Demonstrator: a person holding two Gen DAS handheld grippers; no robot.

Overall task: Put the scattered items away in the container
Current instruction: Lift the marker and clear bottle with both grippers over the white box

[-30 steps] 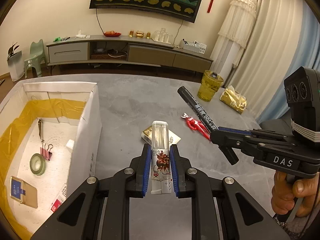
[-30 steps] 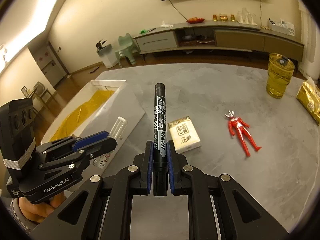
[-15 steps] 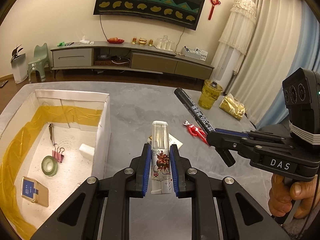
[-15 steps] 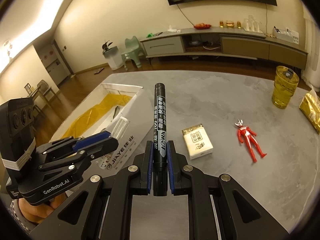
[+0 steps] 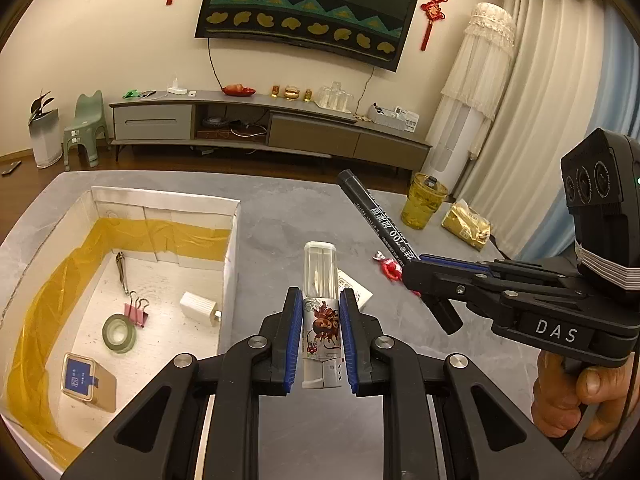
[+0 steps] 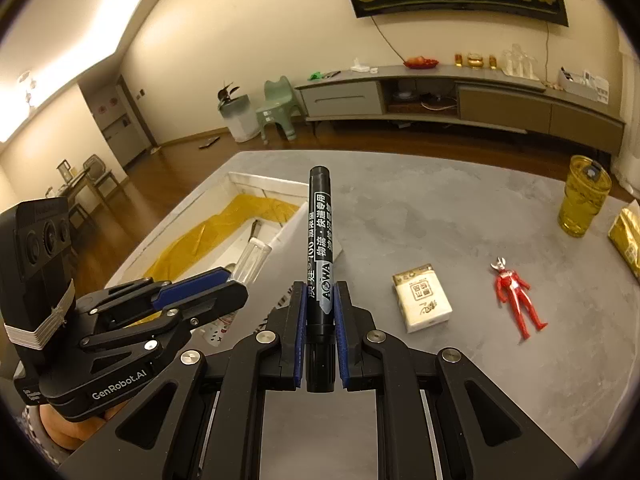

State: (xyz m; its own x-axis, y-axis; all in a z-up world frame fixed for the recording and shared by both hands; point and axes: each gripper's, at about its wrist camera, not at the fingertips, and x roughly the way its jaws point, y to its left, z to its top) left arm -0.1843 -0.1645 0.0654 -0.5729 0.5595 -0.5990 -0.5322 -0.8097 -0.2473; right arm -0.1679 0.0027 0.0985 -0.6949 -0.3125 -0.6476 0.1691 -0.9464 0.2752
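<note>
The white box (image 5: pixel 230 240) on the tabletop (image 5: pixel 288 216) holds a tape roll (image 5: pixel 117 333), a pink binder clip (image 5: pixel 135 312), a white adapter (image 5: pixel 199 307) and a blue-labelled card box (image 5: pixel 86 380). The left claw (image 5: pixel 319 322) grips a clear-capped tube (image 5: pixel 320 280) just right of the box wall — the right claw (image 6: pixel 320 312) grips a black marker (image 6: pixel 319 240).

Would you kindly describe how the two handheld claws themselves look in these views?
Both are matte black linkage frames with silver pivot screws and blue pads lining the fingers. The left claw carries white "GenRobot.AI" lettering; the right claw reads "DAS". Each has a boxy black module with three round lenses, wrapped in white bands. A thin dark cable hangs by the right handle.
</note>
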